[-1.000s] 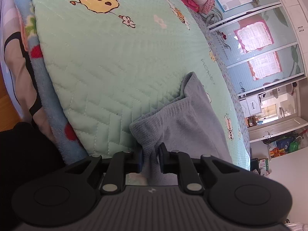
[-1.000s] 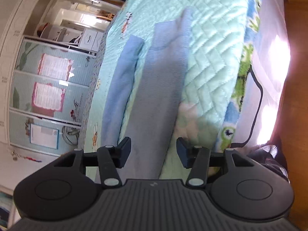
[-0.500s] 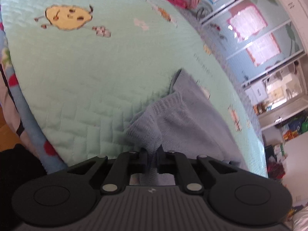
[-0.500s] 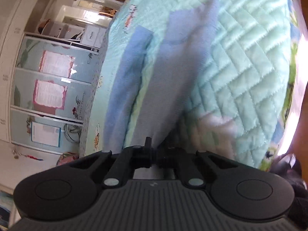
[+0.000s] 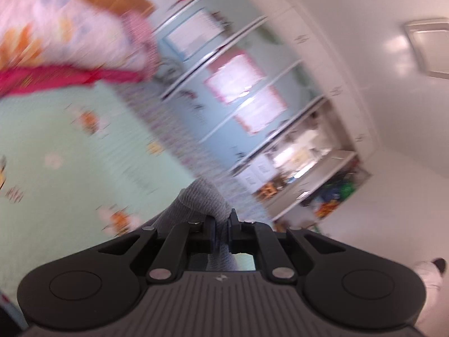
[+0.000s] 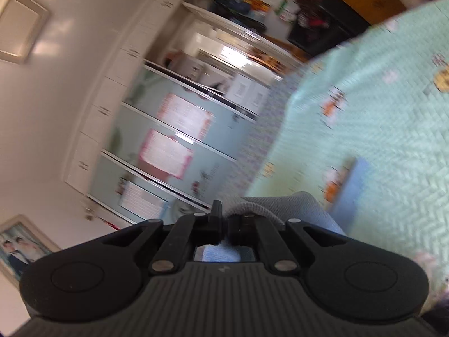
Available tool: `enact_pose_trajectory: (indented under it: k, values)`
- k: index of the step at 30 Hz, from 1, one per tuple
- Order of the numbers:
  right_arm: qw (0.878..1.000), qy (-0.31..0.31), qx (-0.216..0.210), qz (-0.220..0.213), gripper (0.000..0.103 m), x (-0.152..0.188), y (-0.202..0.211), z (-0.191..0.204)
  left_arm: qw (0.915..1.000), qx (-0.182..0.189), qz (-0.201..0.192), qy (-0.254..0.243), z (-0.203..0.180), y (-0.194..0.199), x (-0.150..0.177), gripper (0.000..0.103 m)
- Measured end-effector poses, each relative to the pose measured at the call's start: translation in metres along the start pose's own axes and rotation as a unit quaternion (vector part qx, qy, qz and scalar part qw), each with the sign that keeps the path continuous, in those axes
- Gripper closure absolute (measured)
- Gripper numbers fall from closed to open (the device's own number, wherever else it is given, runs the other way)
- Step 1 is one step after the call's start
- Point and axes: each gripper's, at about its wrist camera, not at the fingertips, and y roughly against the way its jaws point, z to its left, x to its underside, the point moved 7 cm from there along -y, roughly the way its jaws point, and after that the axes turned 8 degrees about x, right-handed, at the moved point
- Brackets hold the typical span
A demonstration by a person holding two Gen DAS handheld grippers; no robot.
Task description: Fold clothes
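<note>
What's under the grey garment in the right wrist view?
Below the grey garment, blue fabric lies on the green quilt. How far that fabric runs underneath is hidden.

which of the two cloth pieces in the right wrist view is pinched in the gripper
The grey knit garment, bunched at the right gripper; the light blue cloth lies on the quilt.

Bed quilt (image 5: 70, 168) motion-blurred with its cartoon prints unreadable, wardrobe posters (image 6: 179, 137) smeared, grey garment (image 5: 204, 199) mostly hidden beneath the left gripper (image 5: 221, 227), shelf clutter (image 5: 336, 193) indistinct
</note>
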Motion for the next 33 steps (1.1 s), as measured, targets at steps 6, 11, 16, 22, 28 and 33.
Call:
enact_pose_trajectory:
  k: [6,11,16,22,28,33]
  values:
    - [0.998,0.005,-0.062,-0.027,0.098,-0.058,0.024,0.073,0.9991,0.021,0.026,-0.025,-0.058,-0.012,-0.042,0.096]
    - [0.997,0.001,-0.070,-0.020,0.098,-0.086,0.021,0.102,0.9987,0.021,0.038,-0.027,-0.078,-0.019,-0.051,0.096]
    - [0.998,-0.003,-0.065,-0.008,0.098,-0.088,0.019,0.103,0.9988,0.025,0.035,-0.023,-0.080,-0.014,-0.044,0.095]
    - [0.998,-0.009,-0.069,-0.010,0.098,-0.083,0.035,0.096,0.9988,0.032,0.029,-0.024,-0.085,0.000,-0.045,0.094]
    - [0.998,-0.015,-0.061,-0.006,0.098,-0.087,0.035,0.085,0.9988,0.035,0.022,-0.028,-0.088,0.000,-0.052,0.095]
    - [0.999,-0.008,-0.047,0.021,0.098,-0.070,0.012,0.079,0.9994,0.013,0.024,-0.021,-0.067,-0.014,-0.051,0.095]
